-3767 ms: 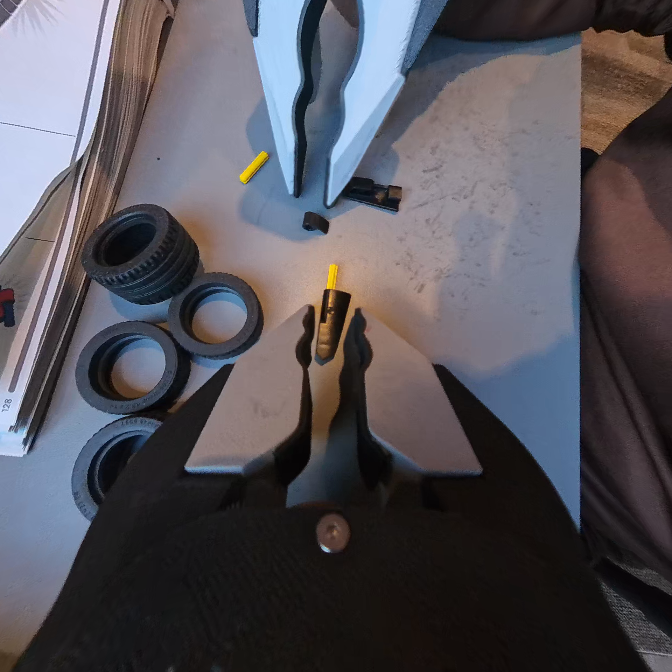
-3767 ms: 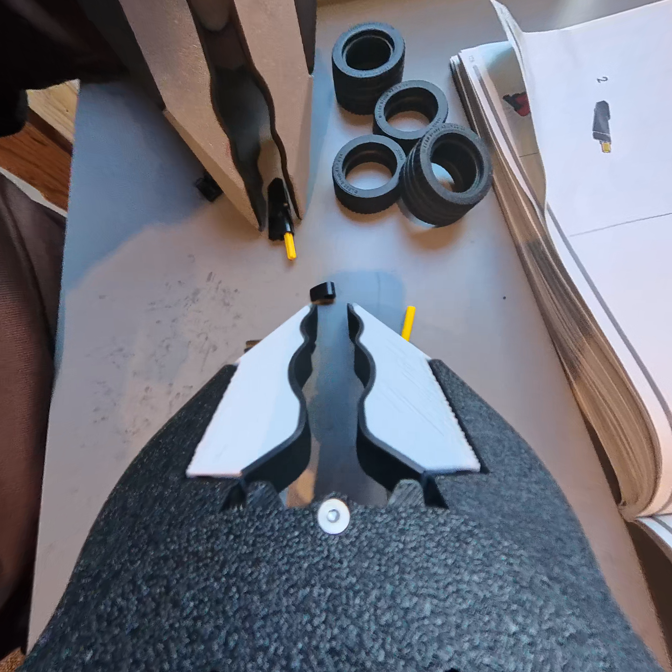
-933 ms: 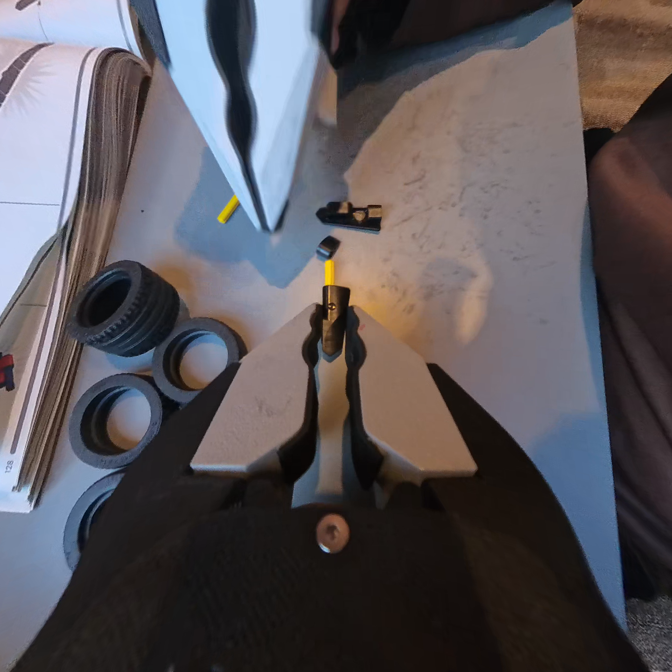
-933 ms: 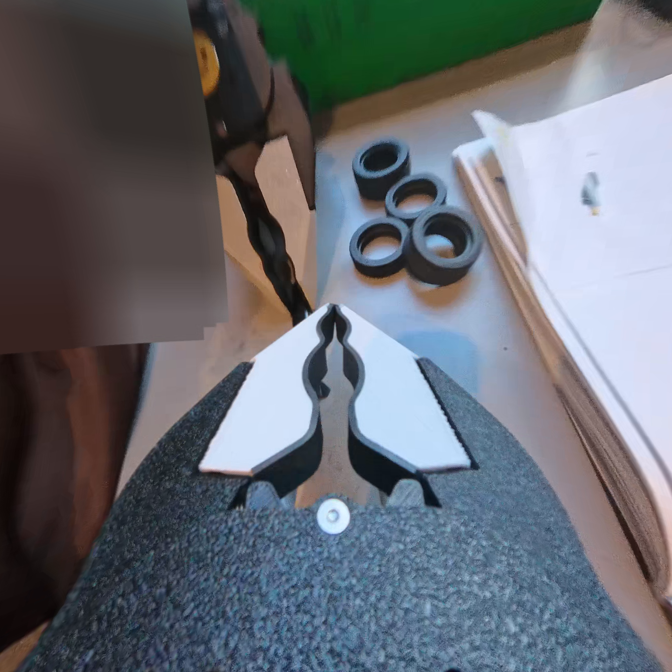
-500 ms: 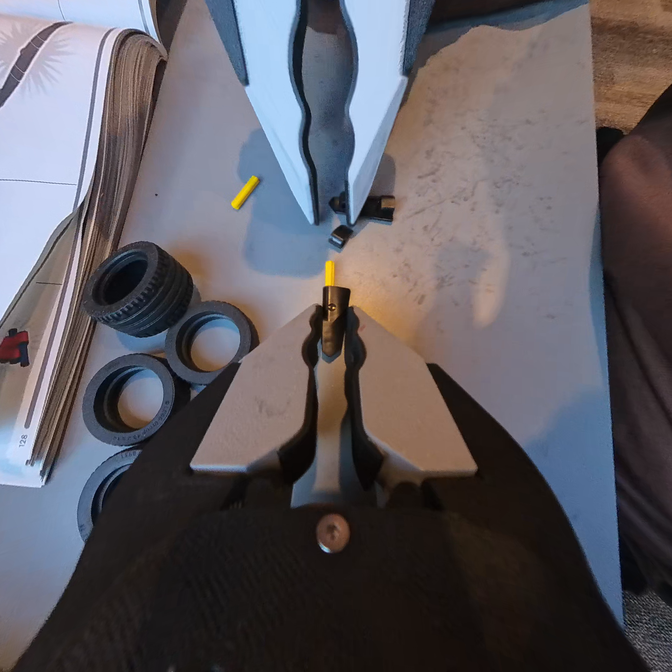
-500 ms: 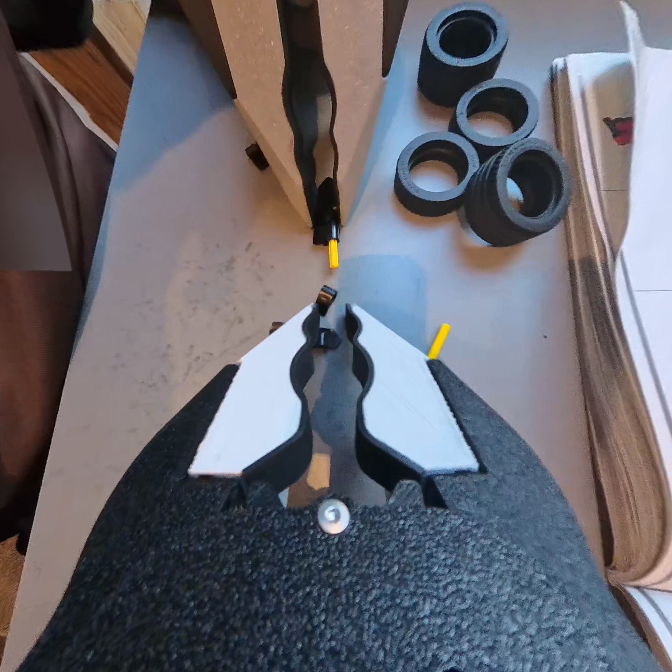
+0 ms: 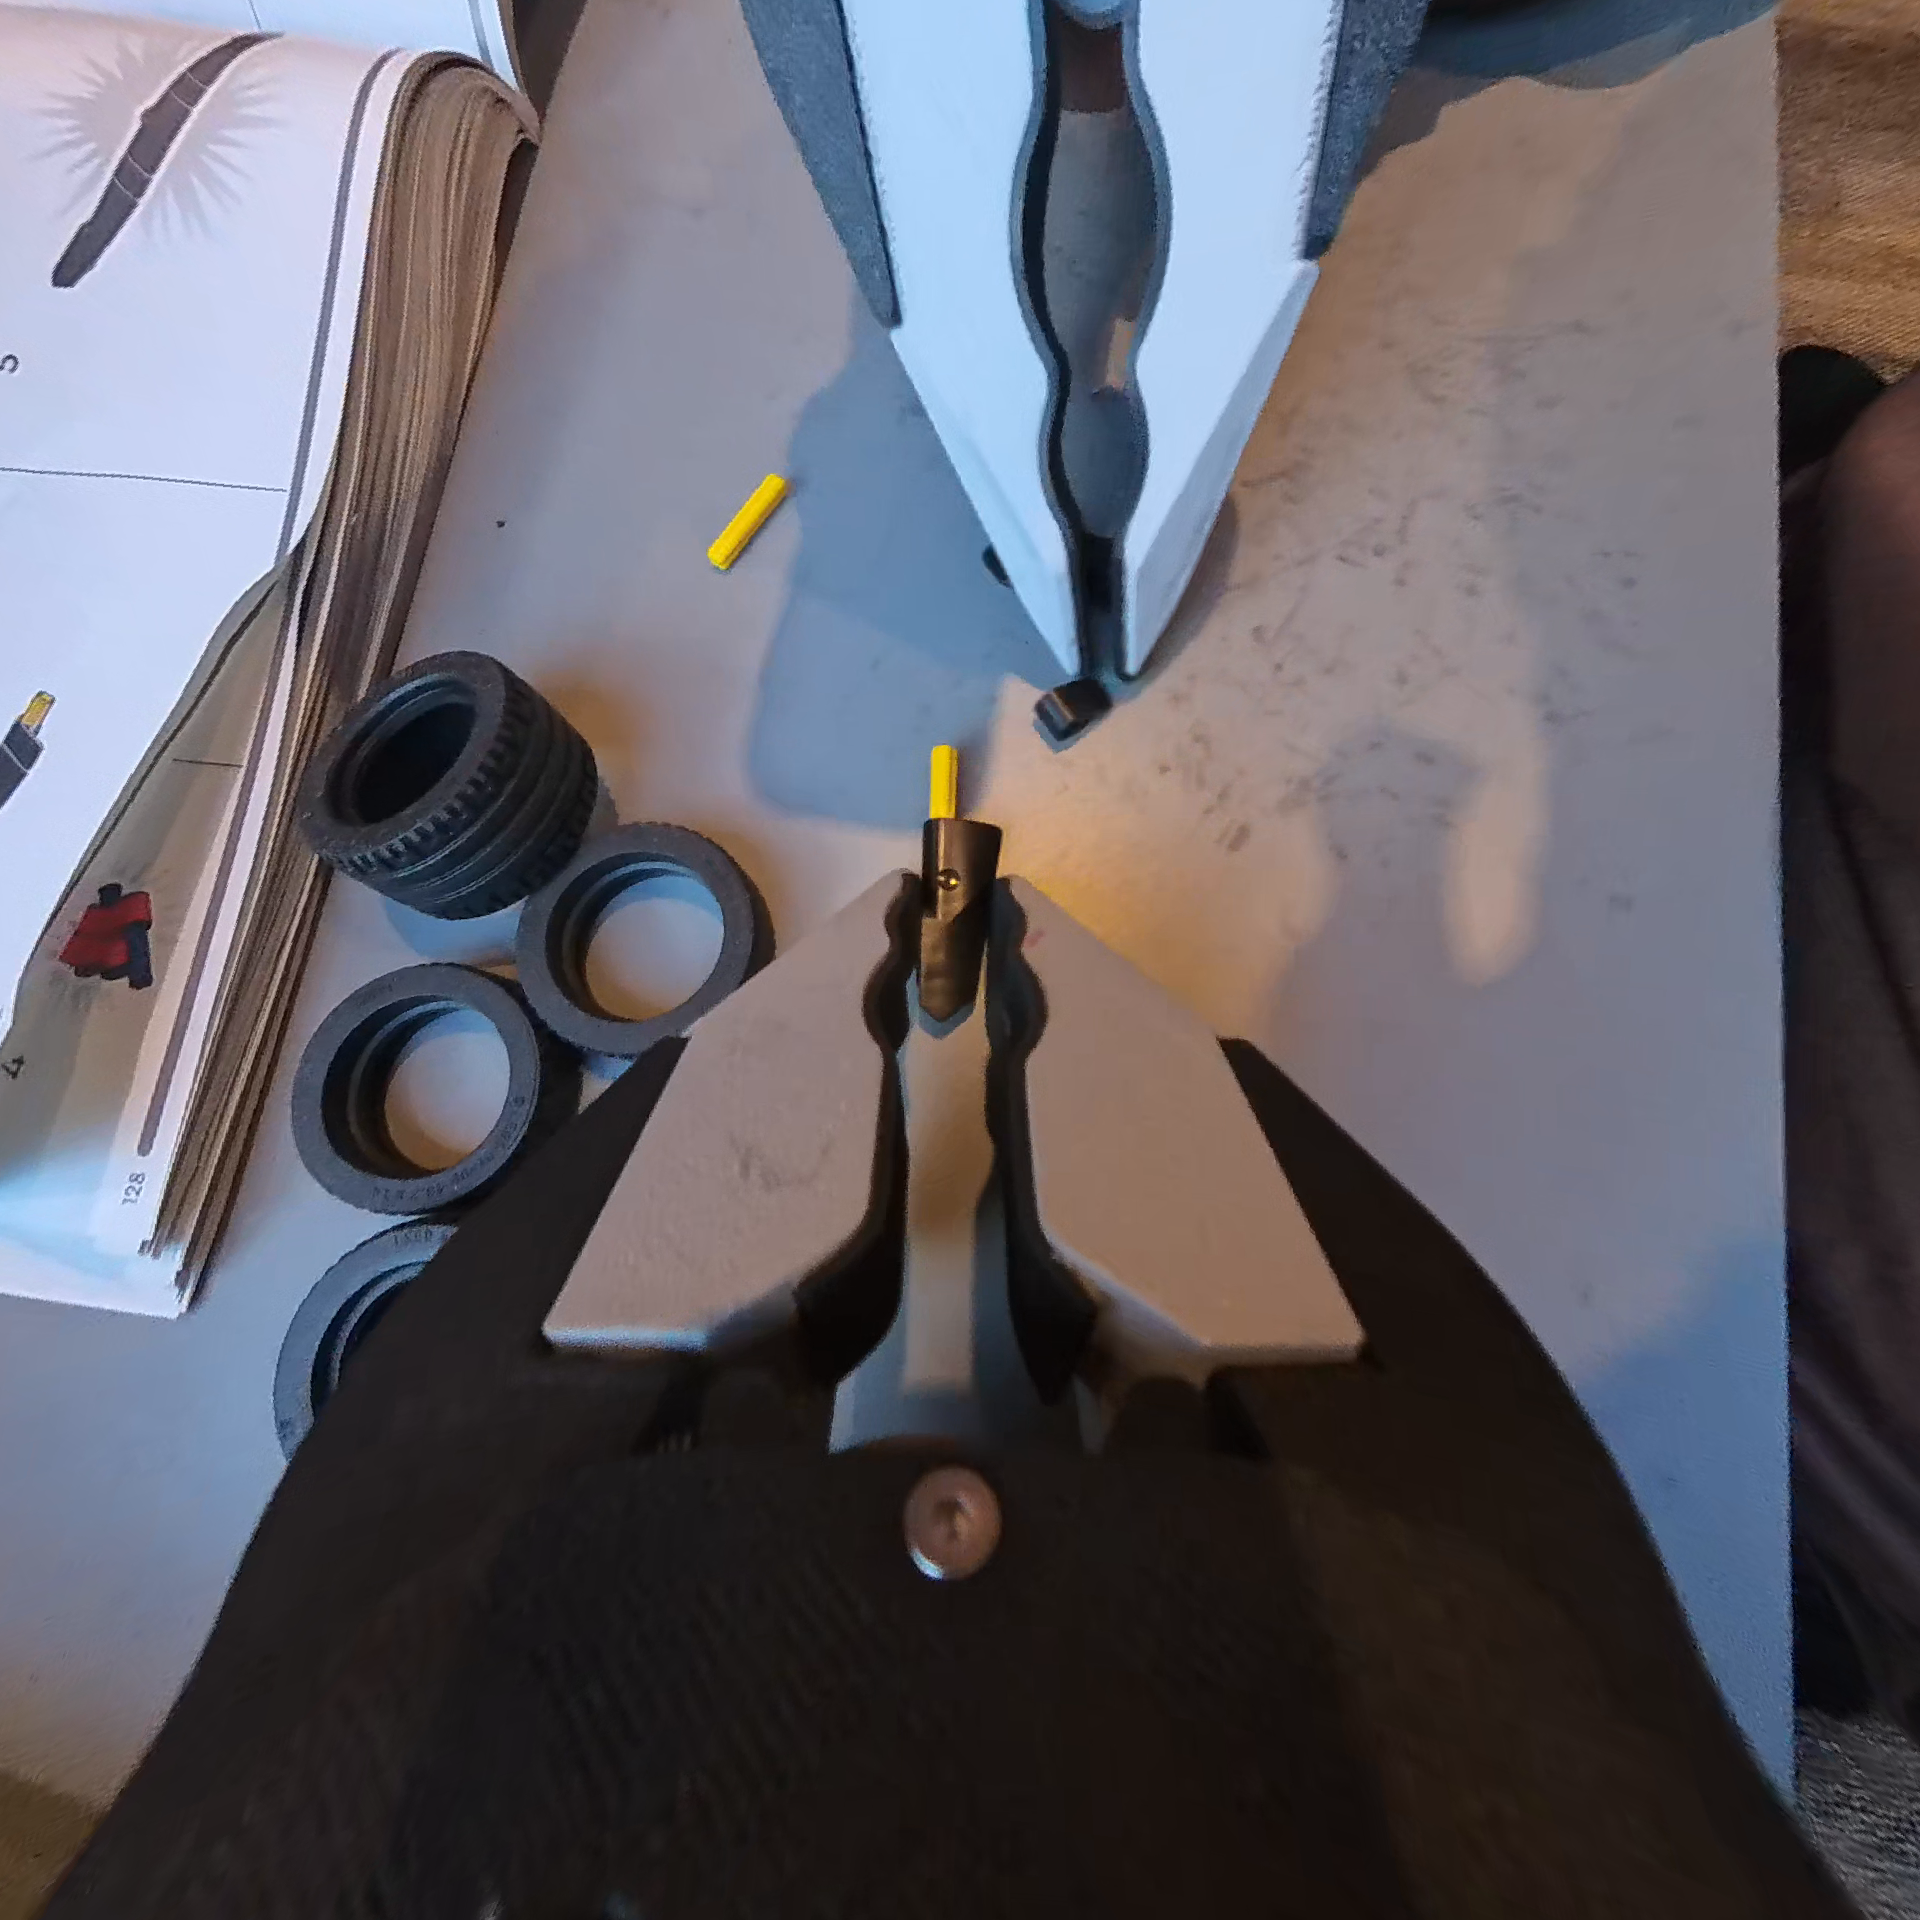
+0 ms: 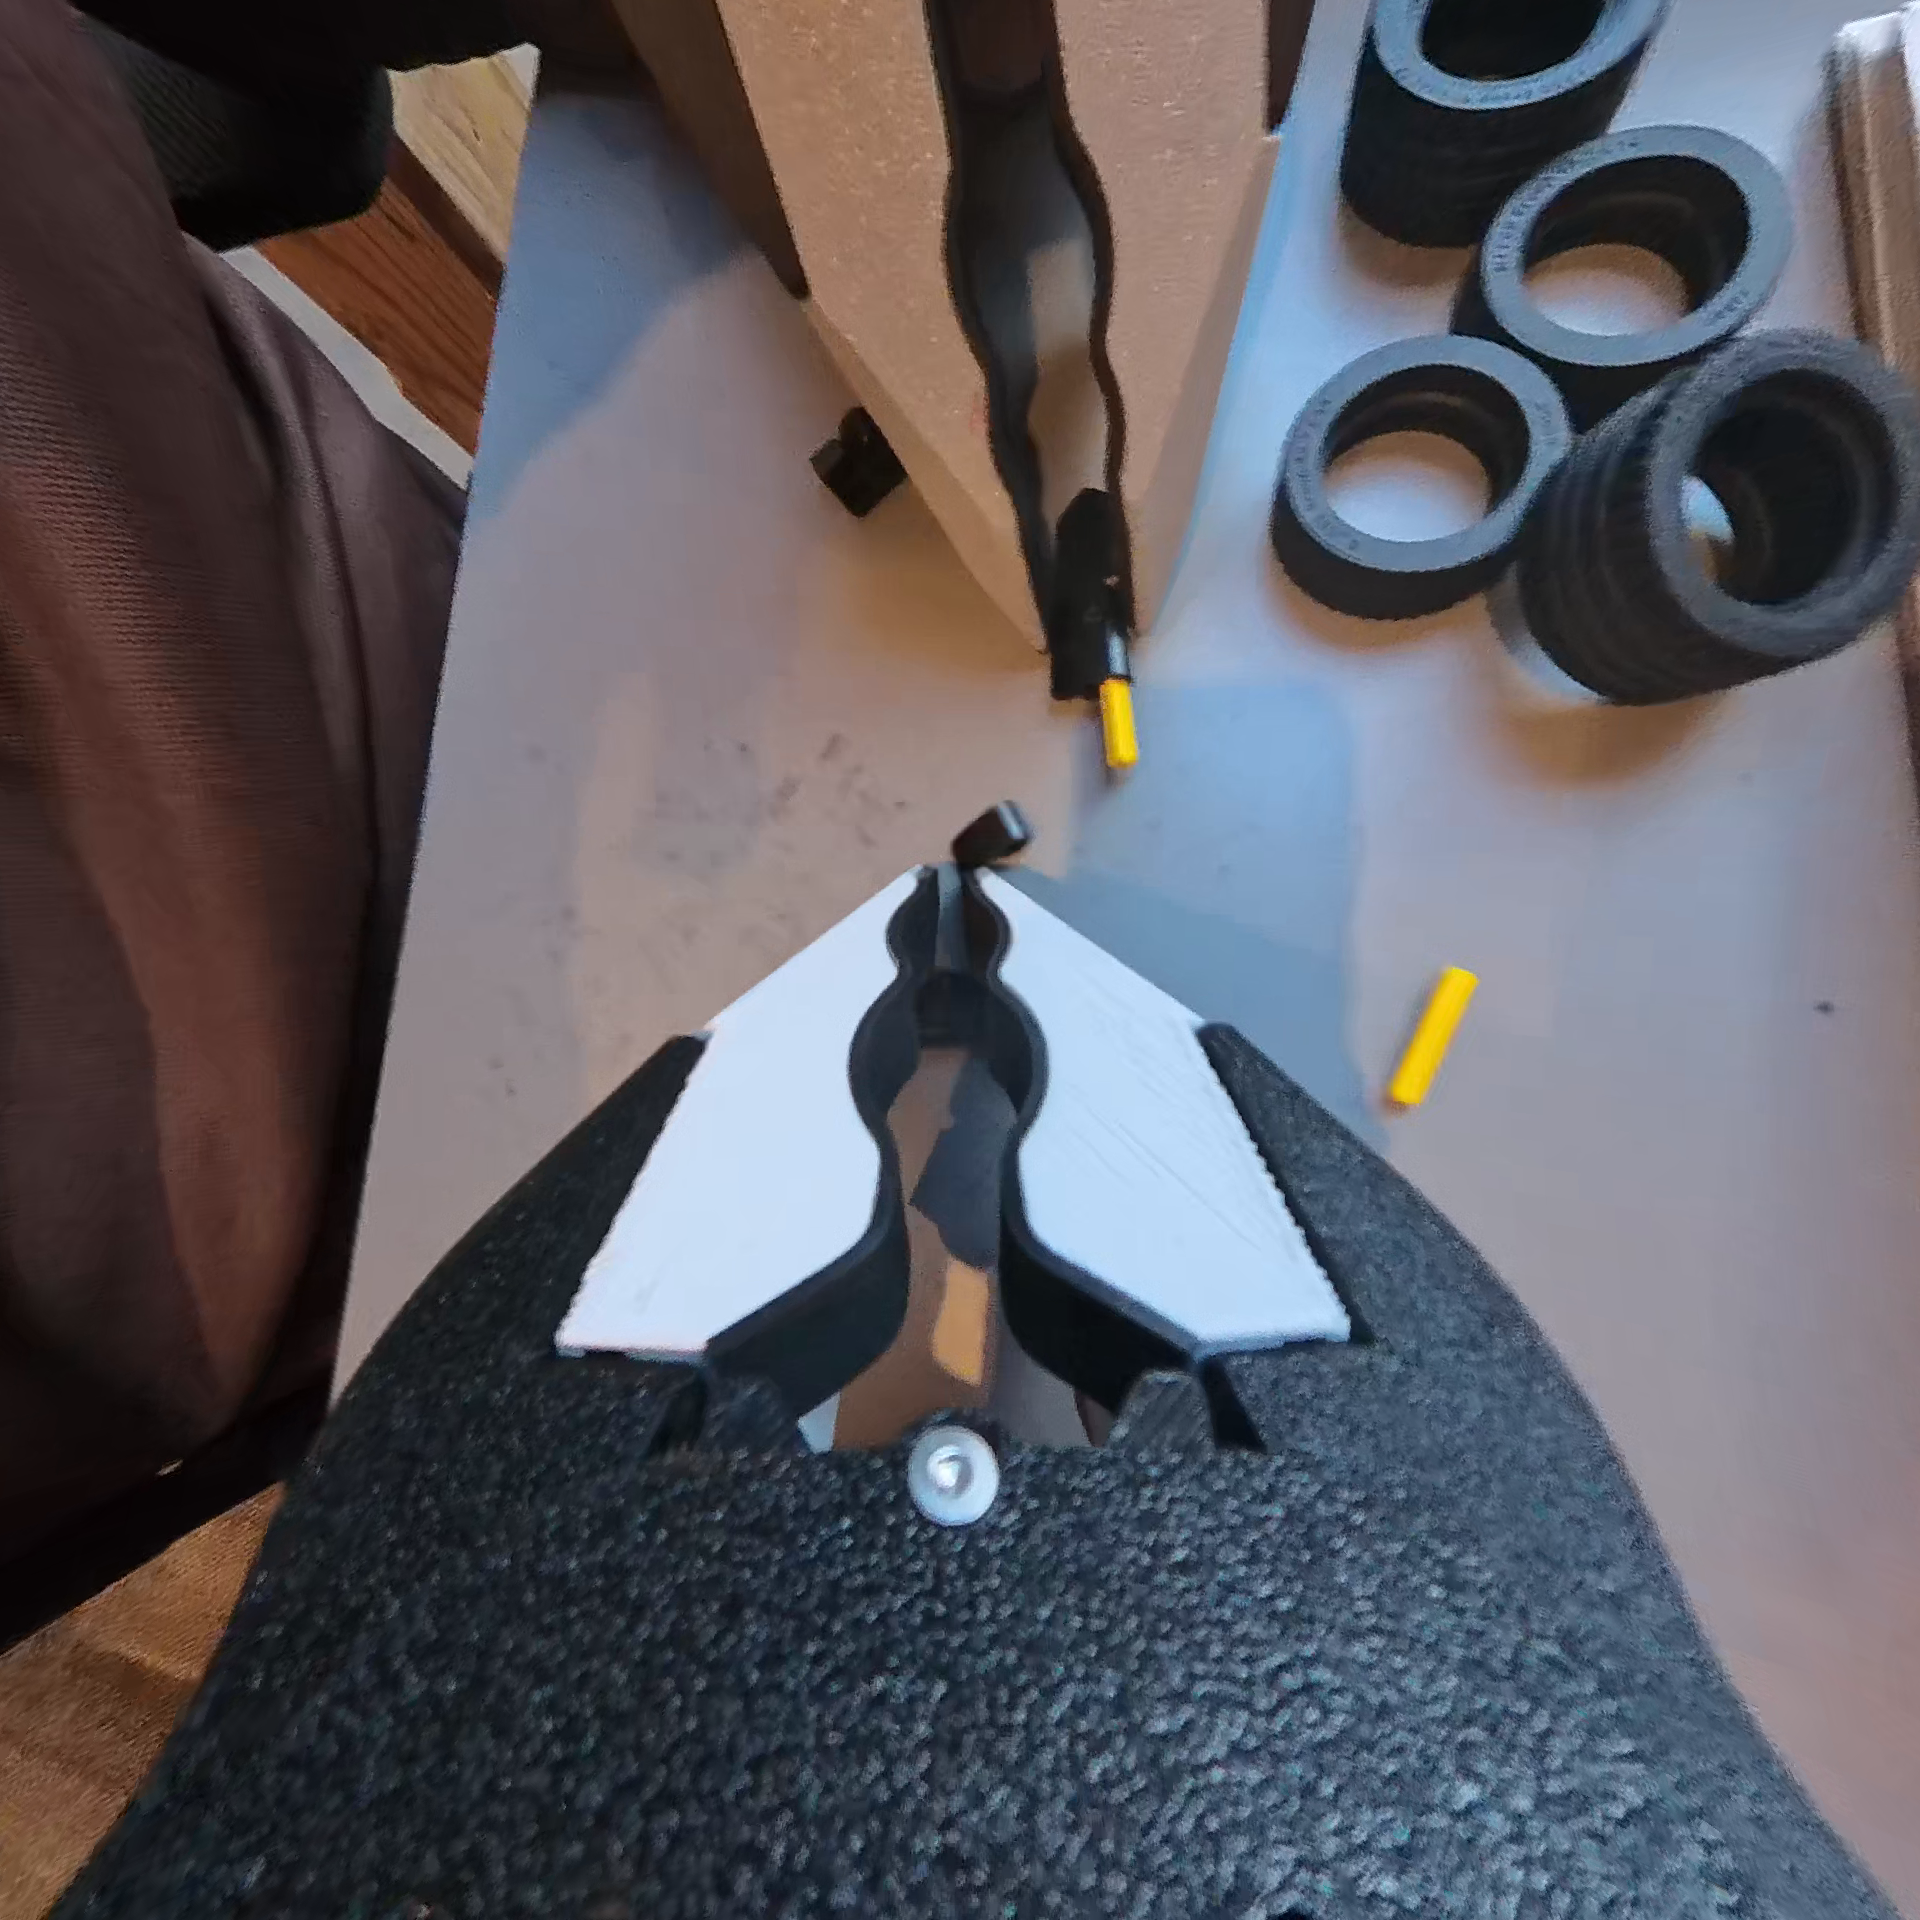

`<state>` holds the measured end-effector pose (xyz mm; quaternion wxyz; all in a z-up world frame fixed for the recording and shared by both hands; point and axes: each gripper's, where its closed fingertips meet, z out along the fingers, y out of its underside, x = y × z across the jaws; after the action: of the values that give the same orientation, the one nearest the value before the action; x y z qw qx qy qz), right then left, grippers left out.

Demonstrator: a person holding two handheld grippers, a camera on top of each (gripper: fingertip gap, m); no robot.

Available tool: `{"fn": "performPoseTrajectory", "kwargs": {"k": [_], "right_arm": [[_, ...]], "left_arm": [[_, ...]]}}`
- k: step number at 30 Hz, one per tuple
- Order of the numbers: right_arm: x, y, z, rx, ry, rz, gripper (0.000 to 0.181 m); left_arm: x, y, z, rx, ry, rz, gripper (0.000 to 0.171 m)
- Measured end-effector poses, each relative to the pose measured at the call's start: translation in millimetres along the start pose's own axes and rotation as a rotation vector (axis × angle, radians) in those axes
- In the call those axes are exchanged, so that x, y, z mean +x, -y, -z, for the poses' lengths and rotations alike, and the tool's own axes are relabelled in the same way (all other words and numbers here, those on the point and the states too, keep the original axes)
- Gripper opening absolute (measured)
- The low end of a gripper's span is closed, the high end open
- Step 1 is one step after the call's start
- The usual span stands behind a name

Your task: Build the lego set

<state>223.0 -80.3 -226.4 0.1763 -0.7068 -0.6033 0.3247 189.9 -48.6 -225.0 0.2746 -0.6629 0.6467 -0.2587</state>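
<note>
**Two grippers tip to tip over a grey table**

Clamped narrow in the left gripper [image 7: 951,894]: a black connector [image 7: 951,935], pinched between the fingertips and pointing straight ahead, with a short yellow axle [image 7: 942,779] sticking out of its front end. Held just above the table [image 7: 1455,623], tips aimed at the opposite gripper.

Facing it from the far side, the right gripper [image 8: 951,878], fingers drawn almost together on a black part [image 8: 961,1132]. Mostly hidden by the pads, so shape not clear. Sitting right at those tips, a small black piece [image 8: 995,831], near the yellow axle's free end but apart from it. Cannot tell whether touching the fingertips or lying loose on the table.

Lying loose on the table to the right gripper's own right: a second yellow axle [image 8: 1434,1034], well clear of both grippers.

Grouped beside the left gripper, four black tyres [image 8: 1413,478], three lying flat and one wider tyre tipped on its side, leaning against its neighbours. Beyond them, at the table's edge, a thick open instruction booklet [image 7: 156,520].

Tucked by the left gripper's other flank, a small black block [image 8: 857,473]. Past that table edge, dark brown cloth [image 8: 208,727] and a strip of wooden floor.
</note>
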Motion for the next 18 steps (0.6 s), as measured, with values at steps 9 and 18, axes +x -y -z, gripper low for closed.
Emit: {"fn": "performPoseTrajectory", "kwargs": {"k": [9,18], "right_arm": [[8,13,10,0.092,-0.114,-0.021,0.009],[13,8,-1,0.083,-0.165,0.018,0.014]], "left_arm": [[2,-1,1,0.001,-0.01,-0.006,0.011],[15,0,0,0.008,-0.085,-0.017,0.011]]}}
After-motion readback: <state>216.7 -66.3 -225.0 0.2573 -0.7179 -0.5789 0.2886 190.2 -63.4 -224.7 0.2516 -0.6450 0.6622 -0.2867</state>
